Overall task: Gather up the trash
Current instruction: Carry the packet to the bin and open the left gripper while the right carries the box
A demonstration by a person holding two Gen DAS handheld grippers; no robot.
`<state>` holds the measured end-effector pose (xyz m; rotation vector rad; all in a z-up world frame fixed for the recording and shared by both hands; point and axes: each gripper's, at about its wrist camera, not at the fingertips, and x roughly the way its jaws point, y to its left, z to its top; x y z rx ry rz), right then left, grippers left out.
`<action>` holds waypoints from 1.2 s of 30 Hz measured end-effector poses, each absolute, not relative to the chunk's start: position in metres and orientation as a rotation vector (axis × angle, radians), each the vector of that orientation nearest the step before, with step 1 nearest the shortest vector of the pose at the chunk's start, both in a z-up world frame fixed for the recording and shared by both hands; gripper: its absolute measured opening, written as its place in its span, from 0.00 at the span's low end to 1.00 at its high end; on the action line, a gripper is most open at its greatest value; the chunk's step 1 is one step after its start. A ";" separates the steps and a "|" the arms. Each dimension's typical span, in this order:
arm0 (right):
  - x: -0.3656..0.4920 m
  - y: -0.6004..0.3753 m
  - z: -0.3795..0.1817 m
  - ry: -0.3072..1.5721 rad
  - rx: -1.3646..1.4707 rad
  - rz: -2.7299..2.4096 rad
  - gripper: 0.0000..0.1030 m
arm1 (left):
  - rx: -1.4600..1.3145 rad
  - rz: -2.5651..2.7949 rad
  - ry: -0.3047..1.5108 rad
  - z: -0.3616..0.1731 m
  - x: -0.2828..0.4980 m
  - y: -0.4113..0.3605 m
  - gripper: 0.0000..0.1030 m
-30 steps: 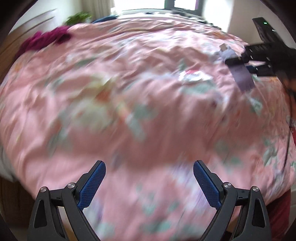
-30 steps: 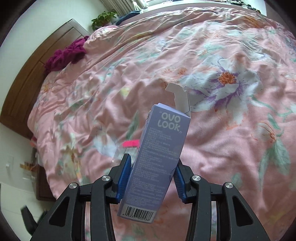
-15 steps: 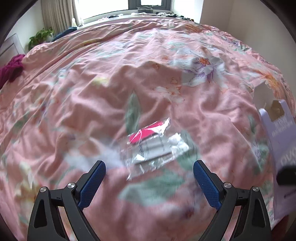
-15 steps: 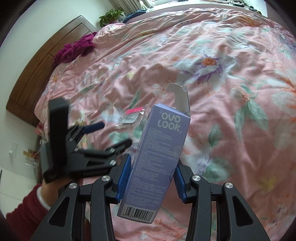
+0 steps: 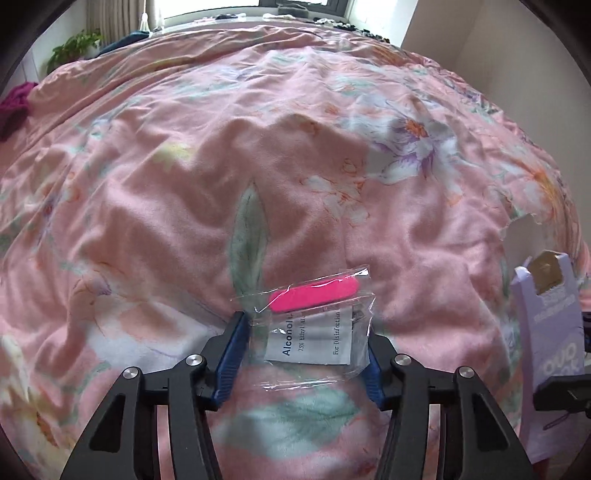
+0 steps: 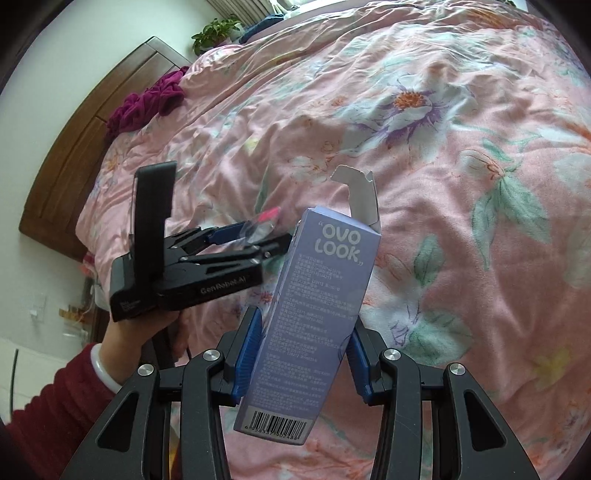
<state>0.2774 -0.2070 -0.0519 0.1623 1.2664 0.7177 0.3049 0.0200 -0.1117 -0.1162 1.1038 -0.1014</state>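
A clear plastic packet (image 5: 314, 325), with a pink strip and a white alcohol-wipe sachet inside, sits between the fingers of my left gripper (image 5: 303, 332). The jaws have closed in on both its sides over the pink floral quilt (image 5: 258, 147). From the right wrist view the left gripper (image 6: 258, 236) shows with the packet (image 6: 260, 225) at its tips. My right gripper (image 6: 303, 339) is shut on a tall lavender "OVO LOOK" carton (image 6: 314, 314) with its top flap open. The carton also shows at the right edge of the left wrist view (image 5: 550, 350).
A magenta garment (image 6: 147, 99) lies by the wooden headboard (image 6: 92, 140) at the far left. A potted plant (image 6: 218, 31) and a window sill stand beyond the bed. The person's hand in a red sleeve (image 6: 74, 387) holds the left gripper.
My left gripper swung toward the packet, moved down onto it and narrowed its jaws around it. The right gripper kept hold of the carton and stayed nearly still.
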 end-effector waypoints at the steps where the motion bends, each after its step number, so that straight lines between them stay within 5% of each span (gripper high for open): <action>1: 0.277 -0.206 -0.052 1.267 0.161 0.720 0.43 | -0.113 -0.101 1.097 -0.110 0.301 0.019 0.55; 16: 0.240 -0.172 -0.029 1.246 0.132 0.832 0.43 | -0.142 0.029 0.967 -0.059 0.206 0.050 0.55; 36: 0.075 -0.025 0.003 1.203 -0.184 1.220 0.43 | -0.301 0.555 1.007 -0.064 -0.084 0.170 0.55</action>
